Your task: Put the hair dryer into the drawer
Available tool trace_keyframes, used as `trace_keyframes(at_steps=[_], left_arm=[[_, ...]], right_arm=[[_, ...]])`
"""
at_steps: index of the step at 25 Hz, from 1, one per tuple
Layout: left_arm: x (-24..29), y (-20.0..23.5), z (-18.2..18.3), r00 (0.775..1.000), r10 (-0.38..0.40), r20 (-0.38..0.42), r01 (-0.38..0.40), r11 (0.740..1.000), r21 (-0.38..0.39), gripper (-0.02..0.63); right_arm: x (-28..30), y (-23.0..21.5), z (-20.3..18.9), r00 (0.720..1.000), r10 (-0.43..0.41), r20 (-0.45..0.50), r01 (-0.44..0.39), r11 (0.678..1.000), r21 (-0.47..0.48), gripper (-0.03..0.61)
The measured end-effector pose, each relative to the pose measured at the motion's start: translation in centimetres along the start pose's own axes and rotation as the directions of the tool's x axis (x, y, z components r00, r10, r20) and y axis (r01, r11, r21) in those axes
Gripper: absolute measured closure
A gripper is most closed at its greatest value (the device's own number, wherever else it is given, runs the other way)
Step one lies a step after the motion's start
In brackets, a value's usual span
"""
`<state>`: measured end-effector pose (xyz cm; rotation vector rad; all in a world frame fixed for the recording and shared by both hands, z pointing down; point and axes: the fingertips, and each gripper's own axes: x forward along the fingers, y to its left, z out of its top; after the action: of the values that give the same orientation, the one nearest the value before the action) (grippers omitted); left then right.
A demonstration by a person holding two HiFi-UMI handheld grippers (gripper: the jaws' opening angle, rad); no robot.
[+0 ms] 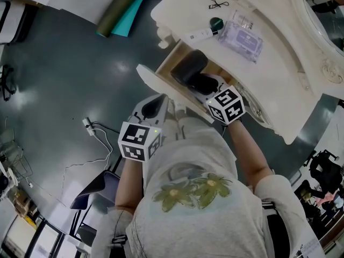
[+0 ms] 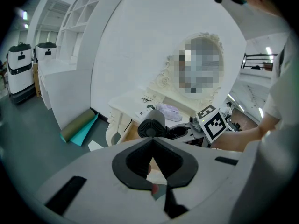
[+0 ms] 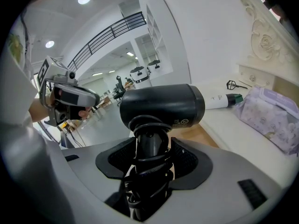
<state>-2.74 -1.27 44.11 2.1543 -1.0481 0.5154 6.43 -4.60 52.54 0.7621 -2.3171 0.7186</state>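
A black hair dryer (image 1: 189, 69) hangs over the open drawer (image 1: 157, 83) of a white dressing table (image 1: 279, 79). My right gripper (image 1: 207, 88) is shut on it. In the right gripper view the jaws (image 3: 150, 148) clamp the handle, which has its cord wound round it, below the barrel (image 3: 161, 105). My left gripper (image 1: 156, 105) hovers just left of the drawer front, near the person's body. Its pads (image 2: 152, 143) meet at the tips with nothing between them. The left gripper view shows the dryer's rear grille (image 2: 151, 125) ahead.
On the tabletop lie a white tube (image 1: 200, 34), a dark green cap (image 1: 216, 23), a purple wipes pack (image 1: 242, 37) and a black hair clip (image 1: 217, 3). A rolled olive mat (image 1: 115, 9) and a plug with cable (image 1: 88, 125) lie on the floor.
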Motion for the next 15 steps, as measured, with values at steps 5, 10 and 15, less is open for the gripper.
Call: trace_keyframes(at_steps=[5, 10, 15], left_arm=[[-0.1, 0.3, -0.4, 1.000, 0.003, -0.006, -0.003, 1.000, -0.011, 0.603], [0.1, 0.6, -0.8, 1.000, 0.000, -0.015, 0.000, 1.000, -0.018, 0.603], [0.1, 1.0, -1.0, 1.000, 0.004, -0.023, -0.004, 1.000, -0.024, 0.603]], right_arm=[[0.6, 0.1, -0.4, 1.000, 0.002, -0.016, -0.002, 1.000, -0.009, 0.359], [1.4, -0.1, -0.8, 1.000, 0.004, -0.029, -0.004, 1.000, -0.010, 0.359], [1.9, -0.1, -1.0, 0.999, 0.007, -0.040, -0.008, 1.000, -0.004, 0.359]])
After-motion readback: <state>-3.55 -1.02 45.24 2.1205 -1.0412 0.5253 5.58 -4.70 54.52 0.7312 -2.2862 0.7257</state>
